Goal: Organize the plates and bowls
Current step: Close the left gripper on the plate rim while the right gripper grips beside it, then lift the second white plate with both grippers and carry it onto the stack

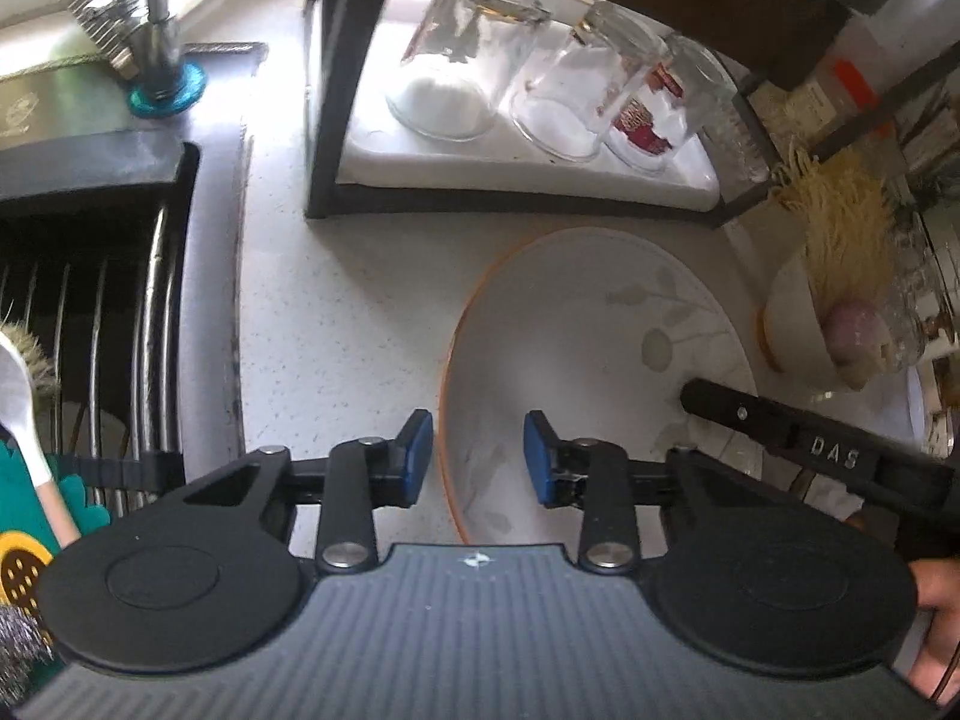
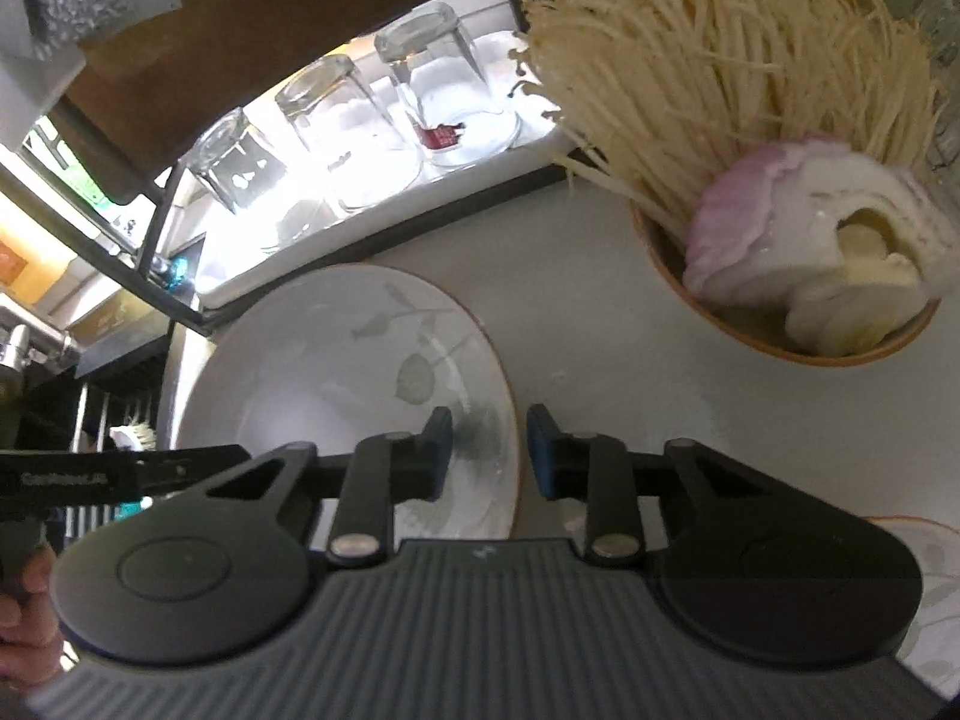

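Note:
A white plate [image 1: 570, 330] [image 2: 300, 360] with an orange rim and grey leaf print lies flat on the pale counter. My left gripper [image 1: 478, 456] straddles its left rim, with a gap between pads and rim. My right gripper [image 2: 489, 450] straddles the opposite rim the same way, with daylight beside each blue pad. One of the right gripper's black fingers [image 1: 750, 414] reaches over the plate's far side. A bowl [image 1: 786, 312] [image 2: 768, 348] of enoki mushrooms and cut onion stands just beyond the plate. A second leaf-print plate [image 2: 936, 570] peeks out at lower right.
A black-framed rack [image 1: 324, 120] holds a white tray with three upturned glasses [image 1: 462, 60] behind the plate. The sink [image 1: 198, 300] with a wire rack and a tap [image 1: 159, 18] lies to the left. A hand [image 1: 936, 630] grips the other tool.

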Available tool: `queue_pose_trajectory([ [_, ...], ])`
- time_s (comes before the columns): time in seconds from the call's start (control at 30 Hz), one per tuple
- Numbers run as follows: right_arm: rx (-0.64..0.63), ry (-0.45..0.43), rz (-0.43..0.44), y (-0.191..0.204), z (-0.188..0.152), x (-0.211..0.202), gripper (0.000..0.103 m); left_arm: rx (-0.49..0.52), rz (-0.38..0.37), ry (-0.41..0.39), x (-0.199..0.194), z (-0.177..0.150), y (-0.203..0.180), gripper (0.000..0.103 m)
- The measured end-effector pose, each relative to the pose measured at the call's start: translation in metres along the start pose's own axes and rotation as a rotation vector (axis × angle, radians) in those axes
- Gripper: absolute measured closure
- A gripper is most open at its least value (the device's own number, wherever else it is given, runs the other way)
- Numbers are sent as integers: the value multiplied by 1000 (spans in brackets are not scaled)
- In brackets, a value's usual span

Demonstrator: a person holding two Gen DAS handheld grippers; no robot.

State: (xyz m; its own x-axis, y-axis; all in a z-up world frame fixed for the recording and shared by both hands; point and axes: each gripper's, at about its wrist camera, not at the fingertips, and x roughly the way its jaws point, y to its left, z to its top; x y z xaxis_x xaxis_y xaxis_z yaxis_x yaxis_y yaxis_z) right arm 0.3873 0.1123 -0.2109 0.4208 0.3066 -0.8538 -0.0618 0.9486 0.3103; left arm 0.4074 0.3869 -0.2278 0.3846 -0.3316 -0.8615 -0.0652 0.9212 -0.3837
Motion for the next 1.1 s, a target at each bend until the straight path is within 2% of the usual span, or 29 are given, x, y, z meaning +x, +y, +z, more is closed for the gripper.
queue_pose_trajectory([
  [0.07,-5,-5,3,1,0,0,74,18,2,2,2,1,-1,71],
  [0.27,-15,4,29,0,2,0,73,16,5,5,1,5,-3,71],
  [0.5,-44,-12,43,-1,2,-24,73,23,-2,-22,-19,0,-15,71],
  [0.83,-62,-84,80,-4,-5,-80,73,15,-12,-87,-62,-10,-47,71],
  [1.1,-108,-140,84,-12,-9,-128,73,72,-51,-126,-90,-23,-85,71],
])
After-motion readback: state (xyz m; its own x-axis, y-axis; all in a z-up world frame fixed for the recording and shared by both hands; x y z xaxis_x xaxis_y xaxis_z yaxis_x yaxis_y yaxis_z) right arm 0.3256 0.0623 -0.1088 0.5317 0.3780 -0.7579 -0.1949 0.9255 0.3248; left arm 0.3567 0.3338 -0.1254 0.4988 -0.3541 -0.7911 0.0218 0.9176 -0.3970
